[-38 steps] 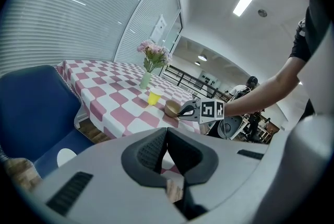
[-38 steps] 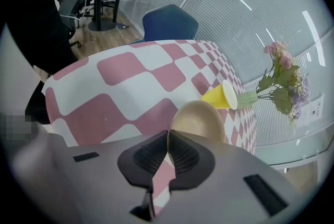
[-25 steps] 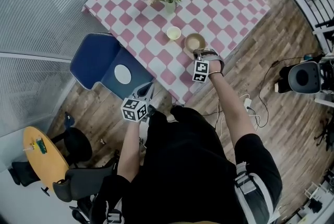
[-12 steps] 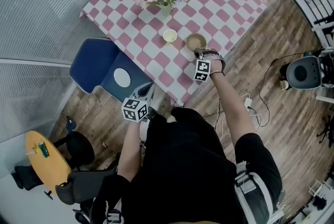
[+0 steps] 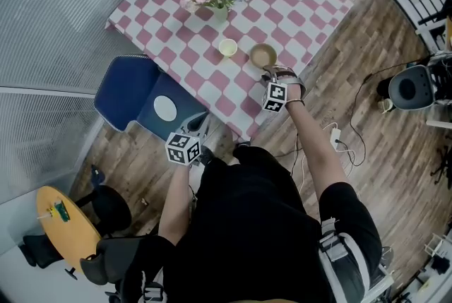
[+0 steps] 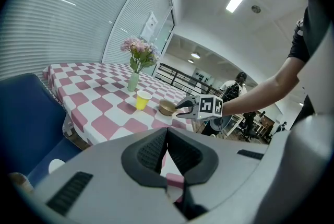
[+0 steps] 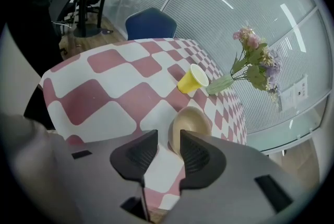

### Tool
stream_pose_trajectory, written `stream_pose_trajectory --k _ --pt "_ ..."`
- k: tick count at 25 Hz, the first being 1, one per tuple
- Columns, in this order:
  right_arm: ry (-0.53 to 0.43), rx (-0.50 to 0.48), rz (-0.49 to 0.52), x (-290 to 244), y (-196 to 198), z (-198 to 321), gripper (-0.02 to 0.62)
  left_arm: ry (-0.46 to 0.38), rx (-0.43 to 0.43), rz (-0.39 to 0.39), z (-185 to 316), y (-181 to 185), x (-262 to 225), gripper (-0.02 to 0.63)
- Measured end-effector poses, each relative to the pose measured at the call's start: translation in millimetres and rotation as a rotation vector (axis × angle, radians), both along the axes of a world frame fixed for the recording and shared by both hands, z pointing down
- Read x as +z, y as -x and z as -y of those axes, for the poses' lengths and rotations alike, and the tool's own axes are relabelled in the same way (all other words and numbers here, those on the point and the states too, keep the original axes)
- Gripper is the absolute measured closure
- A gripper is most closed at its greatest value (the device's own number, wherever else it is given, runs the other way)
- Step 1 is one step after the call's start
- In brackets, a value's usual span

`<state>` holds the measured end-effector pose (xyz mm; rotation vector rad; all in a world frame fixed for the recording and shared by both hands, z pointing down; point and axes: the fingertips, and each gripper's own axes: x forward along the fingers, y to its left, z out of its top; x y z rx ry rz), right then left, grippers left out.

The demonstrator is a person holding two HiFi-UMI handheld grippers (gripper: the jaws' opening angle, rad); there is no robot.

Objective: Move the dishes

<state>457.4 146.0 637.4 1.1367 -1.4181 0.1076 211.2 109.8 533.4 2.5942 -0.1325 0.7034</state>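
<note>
Head view: I see 1 tan bowl upright, mouth up, round with no long axis, by the checked table's near edge. Left gripper view: left gripper pressed together, empty. Right gripper view: right gripper spread, jaws just opening, bowl rim unpinched at their tips.

Tan bowl, seemingly empty, beside cup

Near bench corner: tan round bowl and yellow paper cup stand apart, a bare lane of pink-and-white checked cloth between them. Pale green vase of pink and purple flowers blocks the line just behind the cup; the far half of the bench is bare. Blue chair stands just beside the bench's left edge, closing that side; the right edge opens onto wood floor.
</note>
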Motion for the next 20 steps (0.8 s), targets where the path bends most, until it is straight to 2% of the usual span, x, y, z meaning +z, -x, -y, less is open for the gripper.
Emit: stream_pose_trajectory --k 8,14,20 --pt "0.001 0.034 -0.012 -7 46 -15 0.445 -0.010 0.040 -0.016 11 38 -8 0.584" --pt "-0.003 0.063 -0.015 -16 88 -11 0.445 -0.010 0.050 -0.023 23 83 -13 0.584" --pt "-0.027 0.083 -0.001 -23 141 7 0.448 0.000 0.031 -0.016 37 143 -10 0.584"
